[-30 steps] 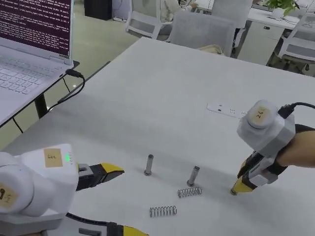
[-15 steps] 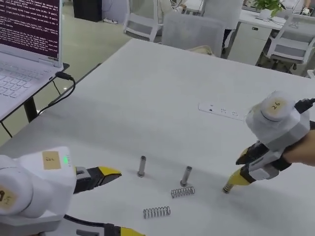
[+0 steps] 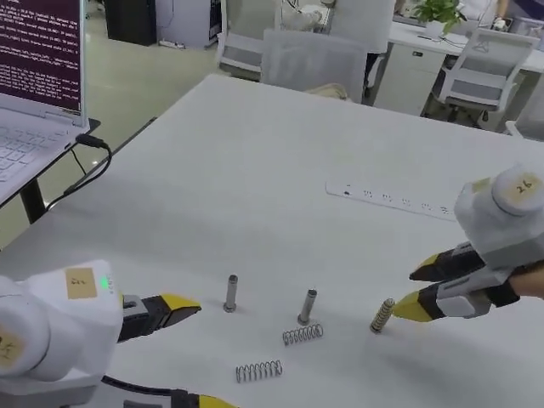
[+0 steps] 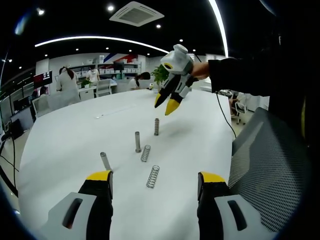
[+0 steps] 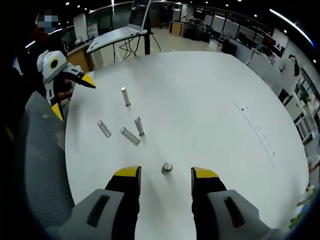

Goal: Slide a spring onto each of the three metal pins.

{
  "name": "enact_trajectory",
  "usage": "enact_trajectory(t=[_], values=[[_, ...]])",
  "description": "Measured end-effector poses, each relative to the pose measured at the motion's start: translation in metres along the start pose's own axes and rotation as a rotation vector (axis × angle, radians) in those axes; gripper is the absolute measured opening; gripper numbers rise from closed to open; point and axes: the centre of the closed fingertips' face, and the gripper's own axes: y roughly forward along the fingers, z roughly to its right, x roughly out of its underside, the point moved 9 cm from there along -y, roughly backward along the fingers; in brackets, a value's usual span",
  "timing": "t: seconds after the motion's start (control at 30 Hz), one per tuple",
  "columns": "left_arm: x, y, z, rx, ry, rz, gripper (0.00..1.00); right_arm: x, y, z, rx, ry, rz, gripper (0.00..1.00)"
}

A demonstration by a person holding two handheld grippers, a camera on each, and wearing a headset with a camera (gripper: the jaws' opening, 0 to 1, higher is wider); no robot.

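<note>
On the far left a laptop (image 3: 34, 102) is sitting on its own stand beside the table (image 3: 255, 153), out of the way of the work. The left gripper (image 3: 211, 353) is hanging low over the near left corner with its jaws wide apart and nothing in them. It looks like it is waiting for its turn, pointing at the loose parts. Next, a bare pin (image 3: 230, 292) is standing straight up, which leaves its top free for a spring to drop on. A loose spring (image 3: 258, 371) is lying flat in front of it. A second spring (image 3: 303, 334) is lying right at the foot of the middle pin (image 3: 308, 306), which is bare too. There are no boxes or trays here. The only thing holding anything is the third pin (image 3: 382, 315), which is wearing a third spring (image 4: 156, 126) around it, so I think one of three is done. A white power strip (image 3: 391, 200) is lying farther back. The right gripper (image 3: 406, 294) is hovering just beside that third pin, jaws apart and gripping nothing, maybe letting go.
</note>
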Motion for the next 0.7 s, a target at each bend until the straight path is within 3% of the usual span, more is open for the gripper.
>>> enact_trajectory(t=[0.43,0.7], values=[[0.001,0.001,-0.001,0.004,0.005,-0.01,0.64,0.007,-0.023,-0.013,0.055,0.042,0.098,0.4],[0.004,0.005,-0.003,0.006,0.0,-0.021,0.63,0.018,-0.031,-0.021,0.058,0.1,0.171,0.4]])
